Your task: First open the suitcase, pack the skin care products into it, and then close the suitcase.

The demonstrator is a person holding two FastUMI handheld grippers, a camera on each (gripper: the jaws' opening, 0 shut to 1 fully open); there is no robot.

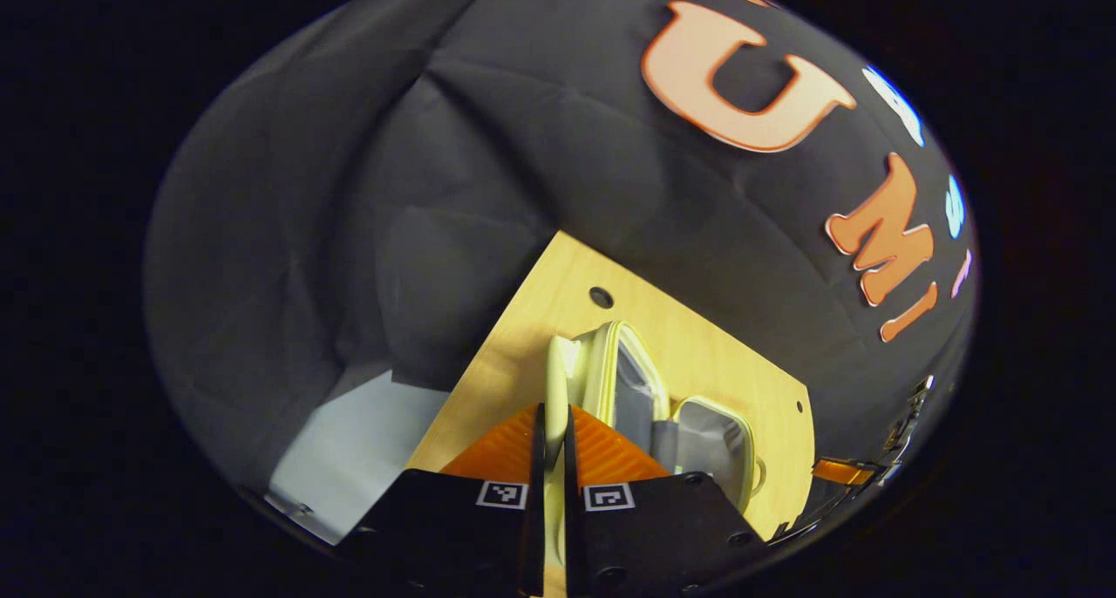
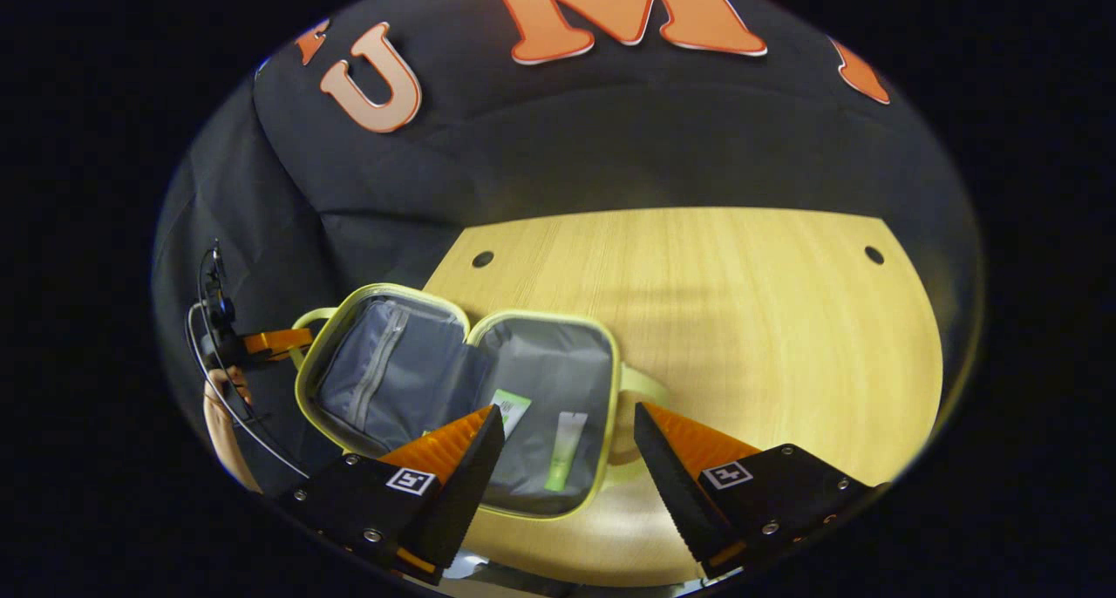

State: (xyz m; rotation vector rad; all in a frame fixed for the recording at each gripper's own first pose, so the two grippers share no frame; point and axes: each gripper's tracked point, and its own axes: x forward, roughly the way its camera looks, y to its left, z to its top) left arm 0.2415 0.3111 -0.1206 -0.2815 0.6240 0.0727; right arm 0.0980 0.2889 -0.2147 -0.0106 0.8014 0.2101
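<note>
With two tubes [image 2: 565,448] already in the open suitcase [image 2: 602,354] on the table [image 2: 741,293], my left gripper [image 1: 556,445] pinches the lid's rim, my right gripper [image 2: 568,445] gapes wide above: closing comes next.

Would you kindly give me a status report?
Left gripper shut on suitcase lid. Right gripper open above suitcase. Two tubes inside. Nothing obstructing.

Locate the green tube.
In the right gripper view, the green tube lies inside the open suitcase's right half, beside another product, between the right tongs.
</note>
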